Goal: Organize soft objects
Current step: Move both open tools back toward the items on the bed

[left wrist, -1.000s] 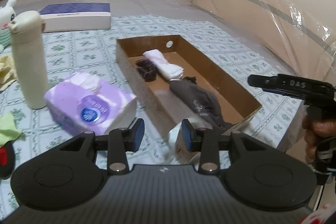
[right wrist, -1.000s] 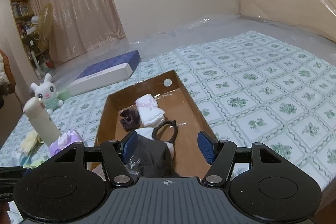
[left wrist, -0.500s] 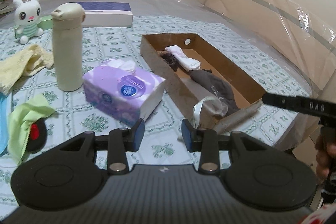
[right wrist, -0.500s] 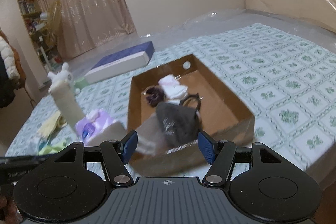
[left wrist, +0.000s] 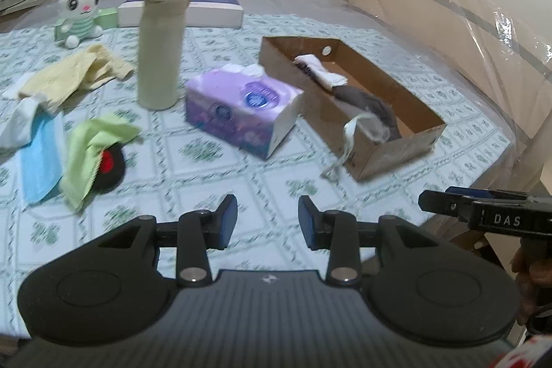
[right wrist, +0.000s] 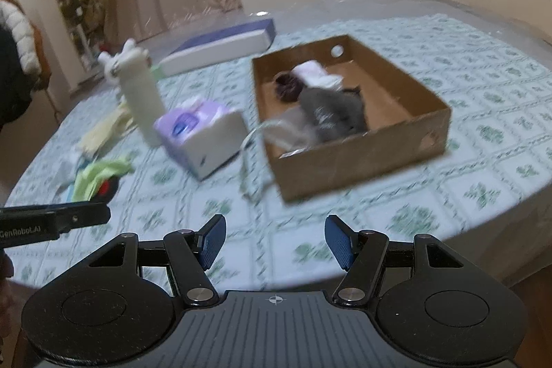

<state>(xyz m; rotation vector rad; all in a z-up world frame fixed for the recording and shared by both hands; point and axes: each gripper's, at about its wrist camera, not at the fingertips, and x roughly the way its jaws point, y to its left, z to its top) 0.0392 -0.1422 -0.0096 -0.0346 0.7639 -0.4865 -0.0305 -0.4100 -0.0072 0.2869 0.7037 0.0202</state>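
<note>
A brown cardboard box (left wrist: pixel 407 140) (right wrist: pixel 362 161) lies on the patterned bed cover. Inside it are a white folded cloth (right wrist: pixel 312 71), a dark purple bundle (right wrist: pixel 289 85) and a grey cloth (left wrist: pixel 369 102) (right wrist: pixel 333 112); a pale mask hangs over its near wall (left wrist: pixel 358 130). Left of the box lie a green cloth (left wrist: pixel 93 157) over a black and red item (left wrist: pixel 110 166), a blue face mask (left wrist: pixel 39 157), a yellow towel (left wrist: pixel 72 75) and a white plush rabbit (left wrist: pixel 81 7). My left gripper (left wrist: pixel 268 221) and right gripper (right wrist: pixel 275 242) both hover open and empty over the cover, short of the box.
A purple tissue pack (left wrist: pixel 241 112) and a tall cream bottle (left wrist: pixel 160 43) stand between the box and the loose cloths. A flat white and blue box (left wrist: pixel 193 11) lies at the back. Clear plastic sheeting covers the headboard (left wrist: pixel 448 16). The bed edge runs at right.
Both grippers have pulled back from the box, which now looks smaller and farther. The left view has swung left, bringing the cloths, mask and rabbit into sight. Neither jaw gap has changed.
</note>
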